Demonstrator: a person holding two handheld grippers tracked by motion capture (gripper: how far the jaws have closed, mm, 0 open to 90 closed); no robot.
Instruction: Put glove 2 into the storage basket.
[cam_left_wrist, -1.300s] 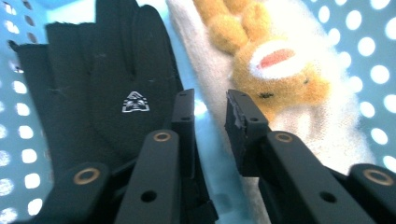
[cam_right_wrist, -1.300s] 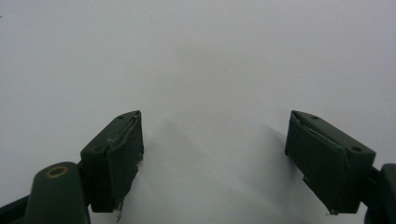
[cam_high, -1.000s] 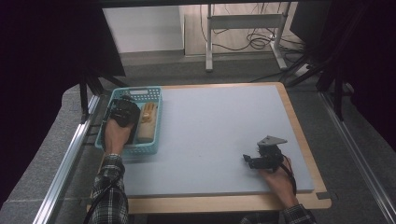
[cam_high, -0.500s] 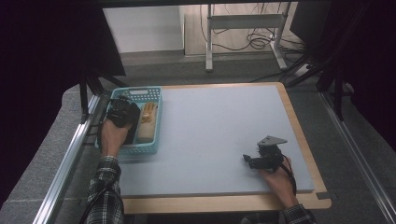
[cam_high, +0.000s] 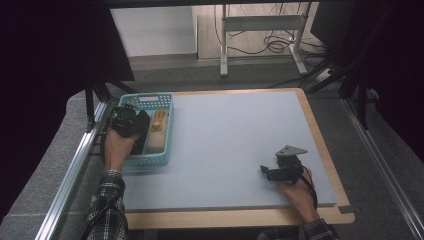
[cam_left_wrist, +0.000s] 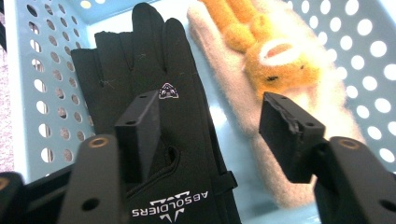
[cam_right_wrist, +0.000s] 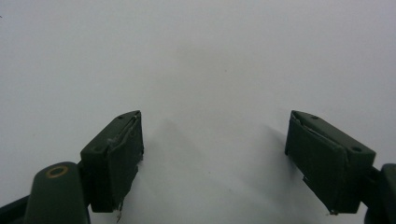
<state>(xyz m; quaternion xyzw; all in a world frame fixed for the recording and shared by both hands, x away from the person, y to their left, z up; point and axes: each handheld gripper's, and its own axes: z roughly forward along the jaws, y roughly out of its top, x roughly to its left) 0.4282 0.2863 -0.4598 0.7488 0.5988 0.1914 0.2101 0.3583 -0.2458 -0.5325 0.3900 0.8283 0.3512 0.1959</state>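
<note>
Hovering over the blue basket (cam_high: 145, 160), my left tongs (cam_left_wrist: 210, 135) have just been spreading, jaws apart, nothing pinched. Black glove (cam_left_wrist: 154, 88) lies flat inside the basket, under the tongs, just beside a cream mitten (cam_left_wrist: 233, 93) with orange trim. Well right of the basket, my right tongs (cam_right_wrist: 212, 149) gape wide over bare counter (cam_high: 235, 140).

A grey mat (cam_high: 235, 145) covered most of a wooden tabletop (cam_high: 240, 218), whose bare edge showed at 6 o'clock and along the 3 o'clock side. Beyond the table, at 12 o'clock, a metal stand (cam_high: 262, 22) rested on the floor with loose cables (cam_high: 272, 45) coiled under it. A white panel (cam_high: 152, 32) stood at 11 o'clock. Metal rails (cam_high: 70, 175) ran along the table at 9 and 3 o'clock.
</note>
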